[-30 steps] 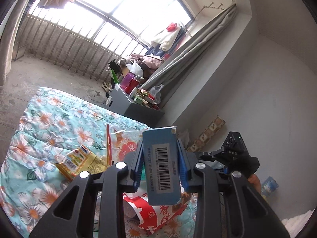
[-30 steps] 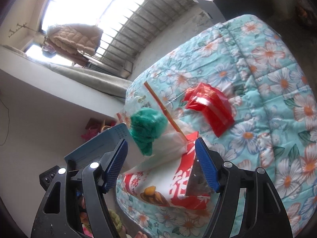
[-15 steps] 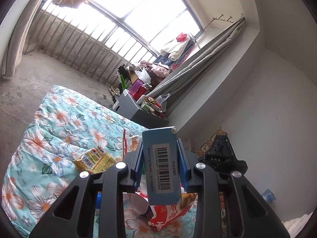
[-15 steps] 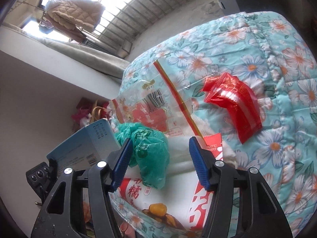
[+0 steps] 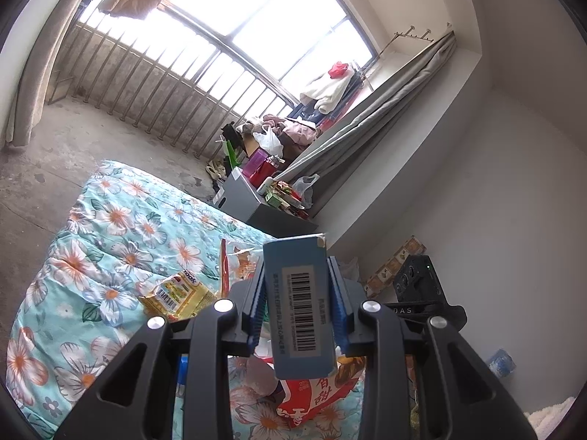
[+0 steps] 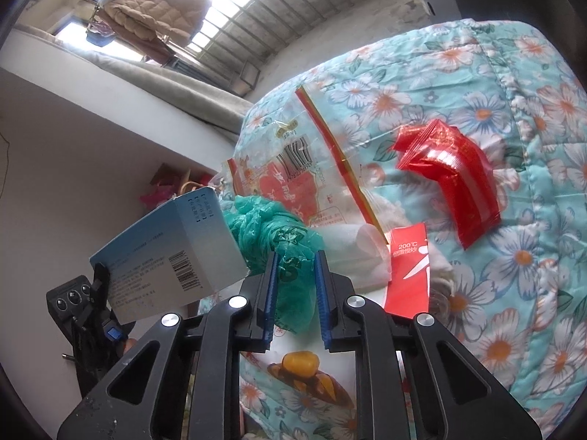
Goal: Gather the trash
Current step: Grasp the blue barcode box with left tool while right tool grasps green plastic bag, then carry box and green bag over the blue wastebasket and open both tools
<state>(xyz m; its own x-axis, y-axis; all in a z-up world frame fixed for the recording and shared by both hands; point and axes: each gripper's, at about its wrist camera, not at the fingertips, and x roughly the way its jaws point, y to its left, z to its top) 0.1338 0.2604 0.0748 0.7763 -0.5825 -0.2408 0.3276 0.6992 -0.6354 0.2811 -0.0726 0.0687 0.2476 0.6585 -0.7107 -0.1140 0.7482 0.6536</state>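
Here, the left claw (image 5: 297, 304) pinched a pale blue cardboard box with a barcode (image 5: 299, 304) above the floral turquoise quilt on the bed (image 5: 121, 227). The right claw (image 6: 293, 293) was closing its blue pads around a crumpled green plastic bag (image 6: 279, 234), just right of that box. A shiny red foil packet (image 6: 451, 172) lay farther right, and a yellow snack wrapper (image 5: 176, 293) lay near the left claw.

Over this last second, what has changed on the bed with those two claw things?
The right gripper came in over the crumpled green plastic bag, and its wide-open jaws are closing around it. The left gripper kept its hold on the blue box. The red packet and yellow wrapper lie unmoved on the floral quilt.
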